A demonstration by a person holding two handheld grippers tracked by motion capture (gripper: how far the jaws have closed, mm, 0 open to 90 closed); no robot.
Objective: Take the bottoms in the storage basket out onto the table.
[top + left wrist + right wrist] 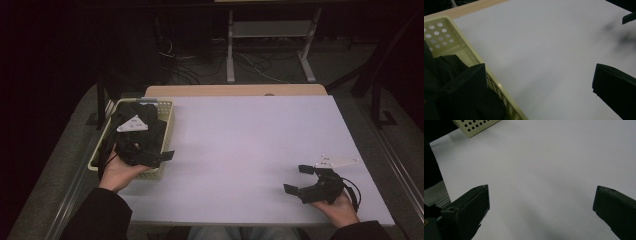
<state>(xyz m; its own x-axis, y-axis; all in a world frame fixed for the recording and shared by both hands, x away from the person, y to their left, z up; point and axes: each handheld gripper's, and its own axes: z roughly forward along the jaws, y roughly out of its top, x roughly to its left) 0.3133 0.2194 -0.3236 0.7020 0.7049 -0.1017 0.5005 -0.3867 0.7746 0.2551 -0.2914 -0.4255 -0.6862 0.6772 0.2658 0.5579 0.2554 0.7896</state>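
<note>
My left gripper (pixel 162 156) hangs over the near corner of the pale yellow basket (pixel 167 131), jaws spread wide and holding nothing, one jaw above the dark cloth (pixel 145 127) heaped inside, probably so I can reach in for it. My right gripper (pixel 298 179) rests low over the bare white surface (pixel 240 145), well apart from the basket, jaws wide and empty too, likely waiting.

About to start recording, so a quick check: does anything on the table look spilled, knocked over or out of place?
Nothing stands out. The yellow basket sits upright at the table's left edge with dark cloth inside it. The left gripper is over the basket's near corner and the right gripper is near the right front; both are open.
</note>
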